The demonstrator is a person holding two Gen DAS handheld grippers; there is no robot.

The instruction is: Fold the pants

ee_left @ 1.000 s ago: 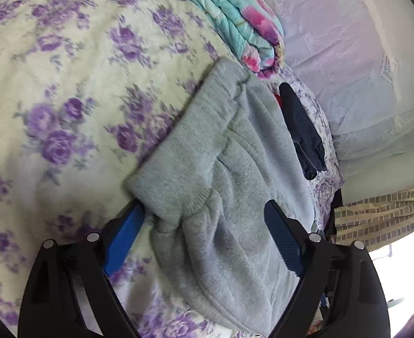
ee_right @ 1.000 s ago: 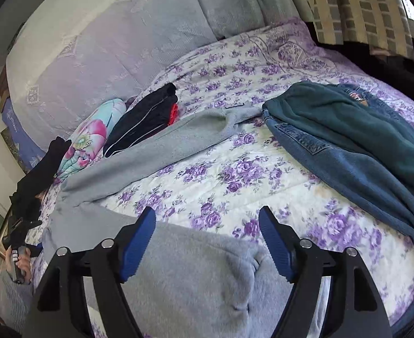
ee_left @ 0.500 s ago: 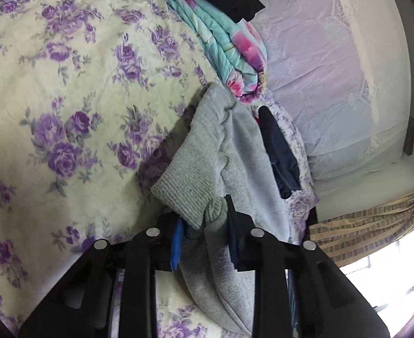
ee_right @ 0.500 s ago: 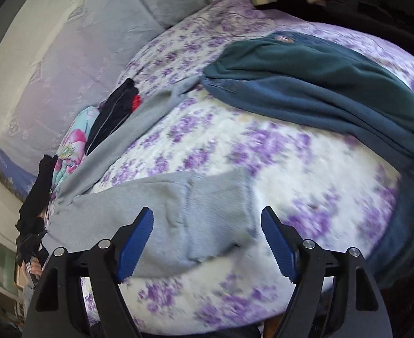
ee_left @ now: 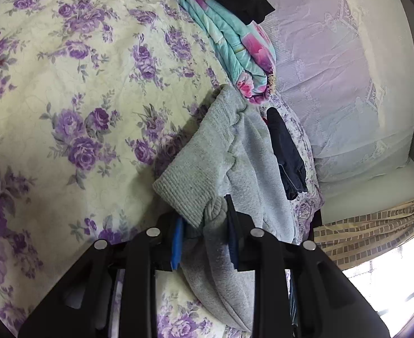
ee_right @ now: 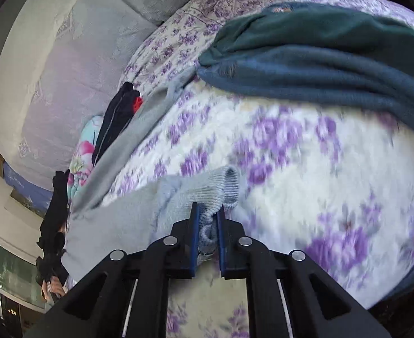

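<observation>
I hold the grey pants [ee_left: 235, 152] at two points on a bed with a purple-flowered bedspread [ee_left: 66, 90]. My left gripper [ee_left: 204, 242] has its fingers clamped on a bunched ribbed edge. My right gripper [ee_right: 208, 233] is closing its fingers on a ribbed cuff, cloth pinched between them. Beyond my fingers the pants lie stretched out flat (no fold made yet, I judge). Folding is only beginning; every fold remains.

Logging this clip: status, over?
Left tongs shut on grey sweatpants cuff. Right tongs closing on other cuff. Teal garment lies clear.
</observation>
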